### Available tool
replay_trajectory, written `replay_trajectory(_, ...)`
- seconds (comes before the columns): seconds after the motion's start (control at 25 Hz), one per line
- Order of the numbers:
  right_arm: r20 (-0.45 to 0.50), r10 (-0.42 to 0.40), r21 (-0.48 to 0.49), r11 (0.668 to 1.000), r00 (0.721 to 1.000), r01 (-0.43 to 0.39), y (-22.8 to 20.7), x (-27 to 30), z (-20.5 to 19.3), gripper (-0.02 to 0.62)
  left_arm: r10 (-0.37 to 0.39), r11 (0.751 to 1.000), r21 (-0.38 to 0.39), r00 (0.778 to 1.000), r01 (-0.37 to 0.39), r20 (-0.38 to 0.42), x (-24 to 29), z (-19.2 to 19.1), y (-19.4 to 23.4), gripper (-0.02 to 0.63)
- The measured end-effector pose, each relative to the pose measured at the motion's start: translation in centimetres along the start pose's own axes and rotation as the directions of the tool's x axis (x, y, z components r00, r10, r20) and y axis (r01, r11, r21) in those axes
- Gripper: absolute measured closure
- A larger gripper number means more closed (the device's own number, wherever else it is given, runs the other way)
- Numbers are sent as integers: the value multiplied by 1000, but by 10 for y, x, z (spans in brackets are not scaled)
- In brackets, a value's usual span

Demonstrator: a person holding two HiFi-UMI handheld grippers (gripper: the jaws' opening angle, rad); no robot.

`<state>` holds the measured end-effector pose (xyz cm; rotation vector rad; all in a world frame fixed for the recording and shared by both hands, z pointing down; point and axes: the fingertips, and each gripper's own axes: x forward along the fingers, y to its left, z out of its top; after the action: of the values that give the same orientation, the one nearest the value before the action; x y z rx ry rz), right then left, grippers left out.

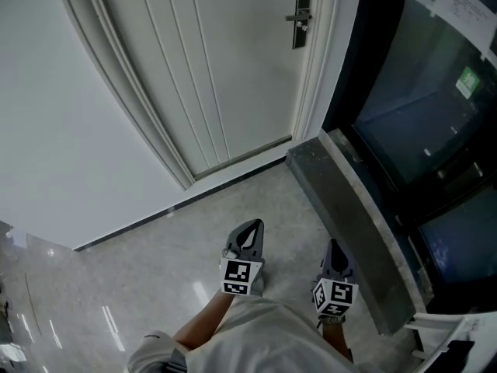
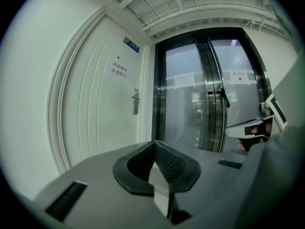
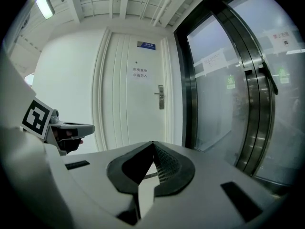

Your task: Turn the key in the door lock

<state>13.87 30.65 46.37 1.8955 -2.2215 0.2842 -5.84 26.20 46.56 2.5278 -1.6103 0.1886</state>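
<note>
A white panelled door stands ahead, well apart from both grippers. Its dark lock plate with a lever handle sits near the door's right edge, and shows too in the left gripper view and the right gripper view. A small metal piece shows by the handle, too small to tell as a key. My left gripper and right gripper are held side by side over the floor, pointing at the door. Each is shut with nothing between its jaws.
A dark stone sill runs along the right, under dark glass sliding doors. Small signs hang on the white door, with a blue plate above them. A plain white wall fills the left. The floor is glossy pale tile.
</note>
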Motion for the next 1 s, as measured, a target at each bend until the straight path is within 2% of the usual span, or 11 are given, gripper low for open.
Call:
replay_trajectory(0.56, -18, -60, 1, 998, 998, 60, 8, 111, 32, 594, -66, 998, -5, 998, 66, 5, 104, 26, 68, 598)
replay_trajectory(0.76, -34, -44, -13, 999, 998, 44, 24, 136, 36, 594, -123, 992, 2, 992, 123, 2, 124, 27, 71, 598)
replay_trajectory(1.0, -57, -11, -20, 1000, 998, 10, 31, 161, 35, 594, -109, 994, -28, 994, 109, -11, 131, 19, 83, 598)
